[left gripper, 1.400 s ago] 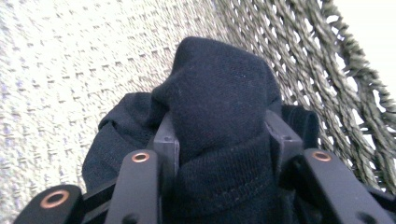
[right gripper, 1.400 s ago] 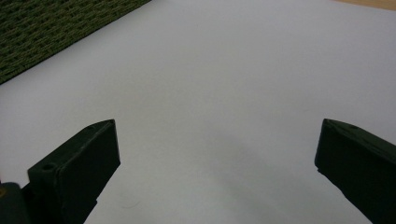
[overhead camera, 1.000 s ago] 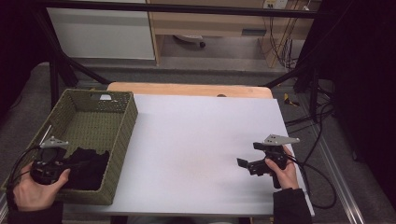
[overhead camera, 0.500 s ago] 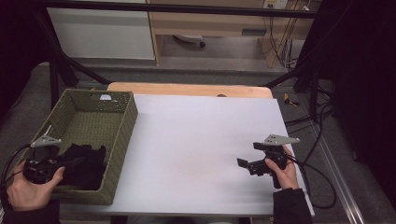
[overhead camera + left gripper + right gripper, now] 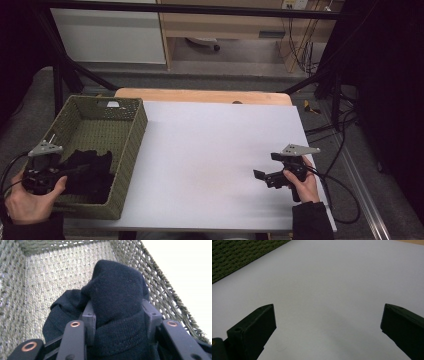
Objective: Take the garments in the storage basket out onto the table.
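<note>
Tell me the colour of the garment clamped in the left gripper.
Dark navy, nearly black; the knit garment shows best in the left gripper view.

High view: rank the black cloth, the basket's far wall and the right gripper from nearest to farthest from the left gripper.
1. Black cloth: clamped in the left gripper, at the basket's near end.
2. Basket's far wall: up the picture, at the table's far-left side.
3. Right gripper: across the white table top, near its right edge, jaws open and empty.
</note>
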Demonstrator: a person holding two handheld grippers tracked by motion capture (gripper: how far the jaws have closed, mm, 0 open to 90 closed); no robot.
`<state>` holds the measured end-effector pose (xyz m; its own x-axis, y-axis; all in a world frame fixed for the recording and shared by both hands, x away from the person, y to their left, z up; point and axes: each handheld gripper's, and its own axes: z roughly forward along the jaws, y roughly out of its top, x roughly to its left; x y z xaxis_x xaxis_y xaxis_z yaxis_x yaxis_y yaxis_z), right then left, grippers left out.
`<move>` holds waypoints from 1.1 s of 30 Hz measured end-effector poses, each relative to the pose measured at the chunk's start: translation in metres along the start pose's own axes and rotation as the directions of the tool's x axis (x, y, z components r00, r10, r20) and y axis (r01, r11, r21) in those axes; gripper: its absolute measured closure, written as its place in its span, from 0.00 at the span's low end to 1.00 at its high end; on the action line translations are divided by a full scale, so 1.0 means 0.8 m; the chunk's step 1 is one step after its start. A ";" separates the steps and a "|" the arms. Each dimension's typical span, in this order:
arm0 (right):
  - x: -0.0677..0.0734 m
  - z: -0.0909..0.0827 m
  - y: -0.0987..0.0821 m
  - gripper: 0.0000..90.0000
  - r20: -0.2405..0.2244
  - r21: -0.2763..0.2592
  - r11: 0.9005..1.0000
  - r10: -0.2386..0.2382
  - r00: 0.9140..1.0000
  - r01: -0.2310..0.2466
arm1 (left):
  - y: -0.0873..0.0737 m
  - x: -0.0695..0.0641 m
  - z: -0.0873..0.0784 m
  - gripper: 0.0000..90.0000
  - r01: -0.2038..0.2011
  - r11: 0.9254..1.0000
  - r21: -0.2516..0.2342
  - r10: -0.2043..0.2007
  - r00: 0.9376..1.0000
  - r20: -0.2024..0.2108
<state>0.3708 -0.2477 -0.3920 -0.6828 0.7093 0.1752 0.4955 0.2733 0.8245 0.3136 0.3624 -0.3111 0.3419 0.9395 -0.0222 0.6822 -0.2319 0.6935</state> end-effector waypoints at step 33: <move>0.000 0.004 -0.001 0.01 0.004 0.011 1.000 -0.001 1.000 0.001 | 0.032 0.022 -0.022 0.62 0.007 0.996 -0.093 -0.004 0.999 0.035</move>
<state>0.3720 -0.2457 -0.3943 -0.6814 0.7114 0.1719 0.5005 0.2816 0.8187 0.3257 0.3775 -0.2814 0.3614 0.9310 -0.0502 0.6219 -0.2006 0.7570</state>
